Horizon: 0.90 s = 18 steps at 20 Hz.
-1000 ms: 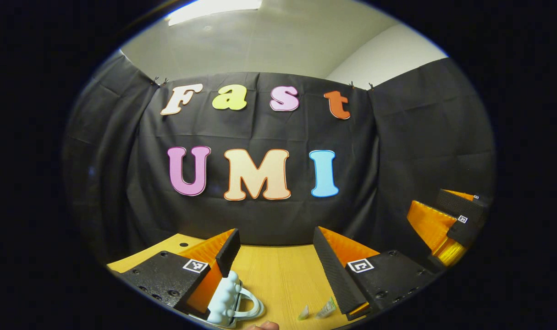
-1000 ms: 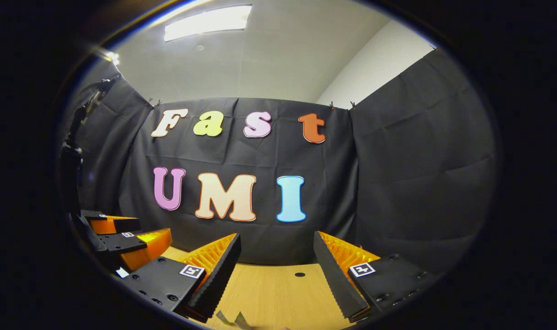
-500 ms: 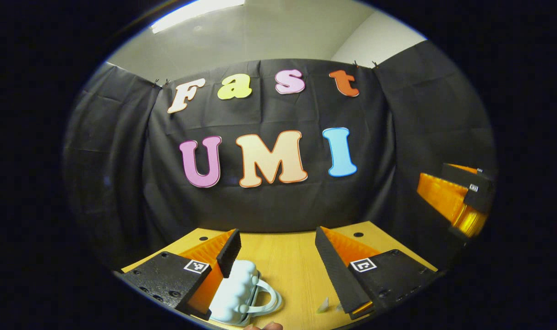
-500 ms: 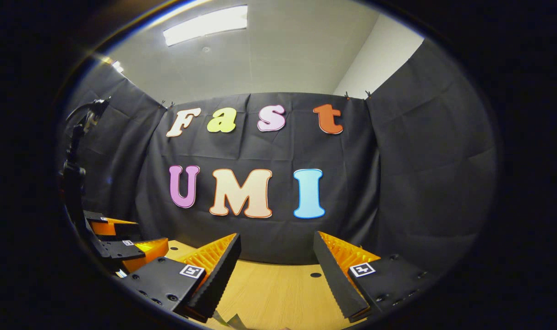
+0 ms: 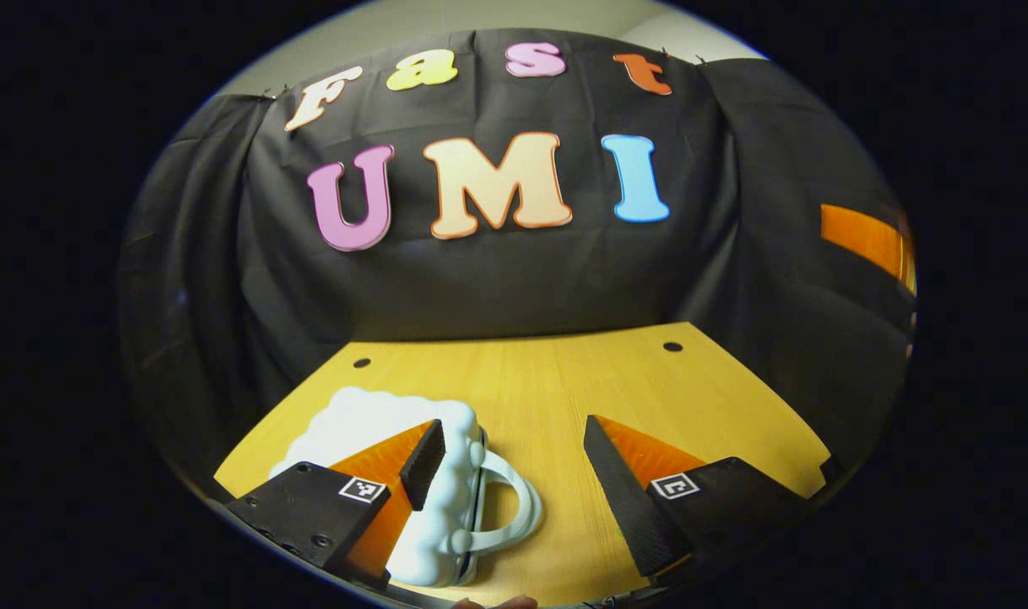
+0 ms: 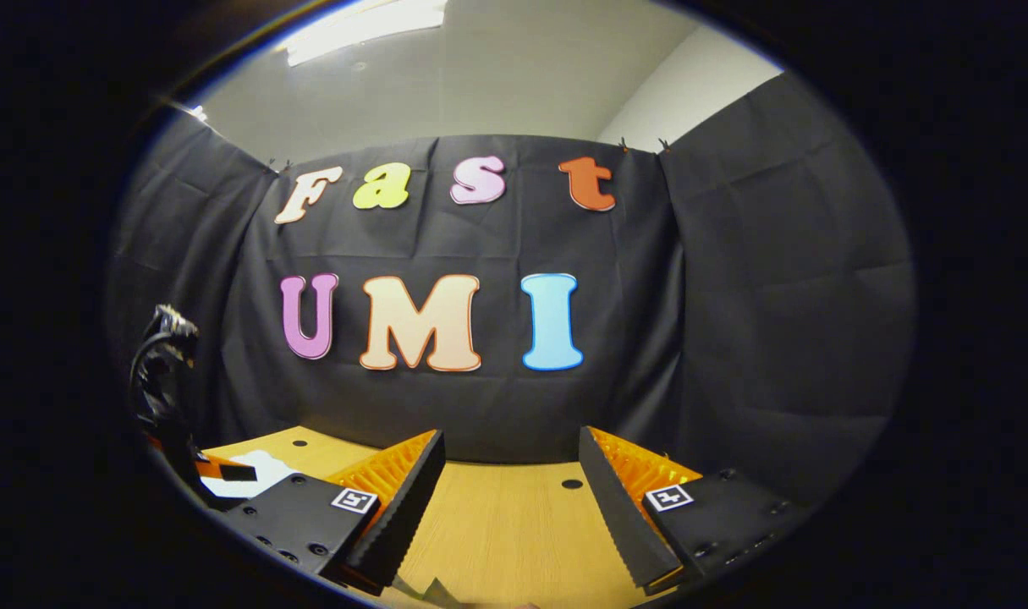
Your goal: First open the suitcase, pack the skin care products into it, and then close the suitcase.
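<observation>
Down low in the left gripper view, the left gripper (image 5: 514, 452) hangs over a yellow wood-grain tabletop (image 5: 564, 381) with its jaws spread wide and nothing between them. Its left finger (image 5: 420, 461) lies in front of a small pale blue suitcase with a bumpy, bubble-moulded shell (image 5: 370, 419), which lies on the near left part of the tabletop with its lid down; whether the finger touches the shell cannot be told. The suitcase's looped pale handle (image 5: 514, 507) points toward the gap between the two fingers, and the right finger (image 5: 619, 486) stands well apart from it over bare wood. Two small dark holes (image 5: 672, 347) mark the far corners of the tabletop, close to the black cloth wall (image 5: 497, 279). At the right edge of this view an orange part of the other gripper (image 5: 869, 241) shows against the cloth. Over in the right gripper view, the right gripper (image 6: 509, 491) is likewise held above the tabletop (image 6: 514, 524) with its jaws spread and empty. Far to its left a pale corner of the suitcase (image 6: 255, 469) shows on the wood beside a bundle of dark cables (image 6: 158, 355)
</observation>
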{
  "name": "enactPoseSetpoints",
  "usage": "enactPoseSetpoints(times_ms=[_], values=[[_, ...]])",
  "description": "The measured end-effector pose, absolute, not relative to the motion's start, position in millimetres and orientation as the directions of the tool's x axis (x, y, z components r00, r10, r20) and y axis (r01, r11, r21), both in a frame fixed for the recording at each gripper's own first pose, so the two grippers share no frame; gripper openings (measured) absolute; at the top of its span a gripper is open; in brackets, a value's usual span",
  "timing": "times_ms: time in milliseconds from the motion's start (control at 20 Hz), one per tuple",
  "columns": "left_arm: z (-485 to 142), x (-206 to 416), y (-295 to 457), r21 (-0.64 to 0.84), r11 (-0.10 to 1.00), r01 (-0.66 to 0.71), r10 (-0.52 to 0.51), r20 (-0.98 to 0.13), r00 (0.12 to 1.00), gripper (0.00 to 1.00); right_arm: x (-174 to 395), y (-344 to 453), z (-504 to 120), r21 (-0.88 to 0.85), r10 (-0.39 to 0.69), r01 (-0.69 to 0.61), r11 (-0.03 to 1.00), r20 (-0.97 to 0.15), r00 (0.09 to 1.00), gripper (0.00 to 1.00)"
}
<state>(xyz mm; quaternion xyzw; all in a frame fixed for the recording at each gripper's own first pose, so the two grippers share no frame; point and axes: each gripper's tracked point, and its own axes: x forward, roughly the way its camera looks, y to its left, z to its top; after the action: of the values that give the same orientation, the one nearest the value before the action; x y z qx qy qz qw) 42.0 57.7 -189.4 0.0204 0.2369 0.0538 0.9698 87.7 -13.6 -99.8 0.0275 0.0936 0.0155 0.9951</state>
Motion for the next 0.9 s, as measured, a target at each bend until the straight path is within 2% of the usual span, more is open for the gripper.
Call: enactPoseSetpoints(times_ms=[150,250,400,650,850,900], values=[[-226,47,58,0.039,0.995,-0.094,0.1,-0.552,0.828,0.98,94,-27,-104,0.003,-0.012,0.013,1.0,-0.196,0.981,0.96],[-247,50,55,0.042,0.996,-0.076,0.086,-0.606,0.791,0.98,97,-33,-108,-0.015,-0.029,0.026,1.0,-0.212,0.977,1.0],[-274,51,48,0.037,0.999,-0.033,0.049,-0.675,0.736,0.98,103,-43,-111,-0.042,-0.055,0.046,0.998,-0.228,0.972,0.99],[-306,45,44,-0.015,0.998,-0.054,0.023,-0.762,0.647,0.98,107,-42,-113,-0.099,-0.056,0.034,0.995,-0.229,0.972,0.98],[-322,44,46,-0.027,0.997,-0.077,0.024,-0.811,0.585,0.94,107,-39,-120,-0.133,-0.063,0.03,0.991,-0.243,0.968,0.99],[-328,44,44,-0.035,0.997,-0.075,0.014,-0.82,0.572,0.89,105,-37,-122,-0.136,-0.06,0.027,0.99,-0.249,0.967,0.98]])
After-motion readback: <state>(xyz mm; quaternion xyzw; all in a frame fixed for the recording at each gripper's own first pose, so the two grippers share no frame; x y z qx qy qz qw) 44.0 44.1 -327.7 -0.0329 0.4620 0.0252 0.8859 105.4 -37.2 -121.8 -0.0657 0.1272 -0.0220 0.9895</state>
